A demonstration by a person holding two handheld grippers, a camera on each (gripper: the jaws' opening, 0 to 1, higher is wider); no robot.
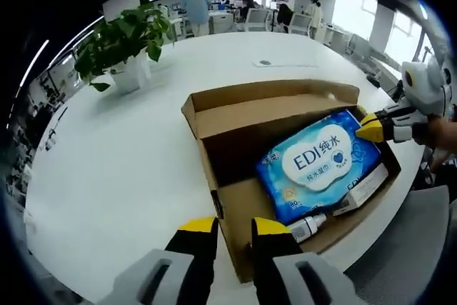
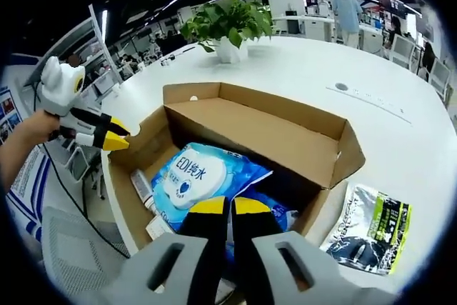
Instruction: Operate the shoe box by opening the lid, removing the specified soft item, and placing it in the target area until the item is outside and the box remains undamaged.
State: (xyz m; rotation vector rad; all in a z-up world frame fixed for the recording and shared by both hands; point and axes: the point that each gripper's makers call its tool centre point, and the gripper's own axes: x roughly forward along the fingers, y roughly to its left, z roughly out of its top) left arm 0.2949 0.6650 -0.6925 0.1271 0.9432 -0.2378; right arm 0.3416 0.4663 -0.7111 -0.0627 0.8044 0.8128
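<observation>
An open cardboard shoe box (image 1: 214, 116) (image 2: 285, 137) lies on a white round table (image 1: 107, 162) (image 2: 357, 76). Inside it lies a blue and white wet-wipes pack (image 1: 321, 162) (image 2: 189, 176). My left gripper (image 1: 234, 228) (image 2: 123, 138) sits at the box's near short end, its yellow-tipped jaws closed across the cardboard wall. My right gripper (image 2: 228, 208) (image 1: 370, 128) reaches in from the opposite end, jaws nearly together on the pack's crumpled edge. A person's hand holds each gripper.
A small bottle (image 1: 308, 226) (image 2: 141, 185) and a white carton (image 1: 363, 187) also lie in the box. A silver and black pouch (image 2: 368, 230) rests on the table beside it. A potted plant (image 1: 121, 44) (image 2: 228, 26) stands farther off. Grey chairs (image 1: 421, 237) stand at the table edge.
</observation>
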